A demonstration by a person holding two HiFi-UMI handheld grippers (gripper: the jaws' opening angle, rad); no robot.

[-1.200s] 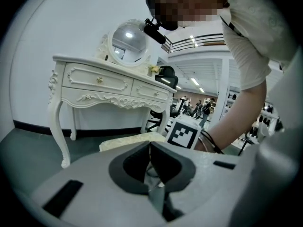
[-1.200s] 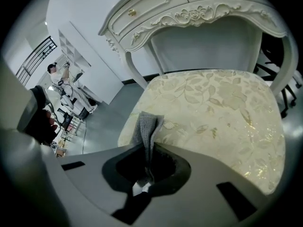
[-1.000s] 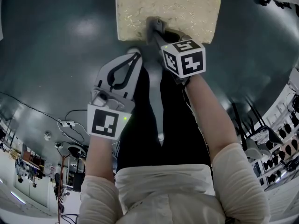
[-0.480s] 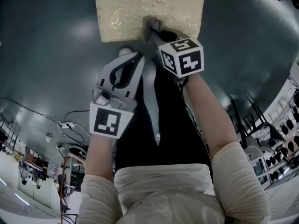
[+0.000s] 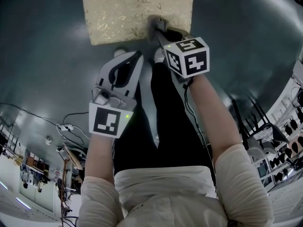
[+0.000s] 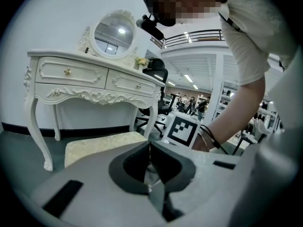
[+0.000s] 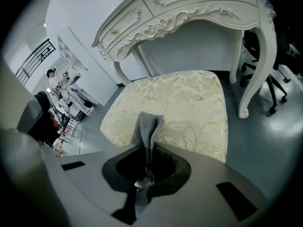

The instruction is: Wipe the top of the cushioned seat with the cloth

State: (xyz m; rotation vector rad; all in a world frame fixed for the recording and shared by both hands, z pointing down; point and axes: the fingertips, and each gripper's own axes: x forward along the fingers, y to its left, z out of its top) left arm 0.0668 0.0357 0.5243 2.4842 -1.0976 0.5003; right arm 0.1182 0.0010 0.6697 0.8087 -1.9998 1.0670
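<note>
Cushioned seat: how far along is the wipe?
Done: the cloth is gripped in the right tool. In hand: it sits over the near edge of the cushioned seat; contact unclear. To do: wiping the top. The left tool is shut and empty.

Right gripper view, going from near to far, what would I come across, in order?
right gripper, shut on the cloth → cloth sticking out past the jaws → cushioned seat → dressing table

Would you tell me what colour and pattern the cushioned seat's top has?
Cushioned seat: pale cream-gold, leafy floral pattern; best in the right gripper view.
</note>
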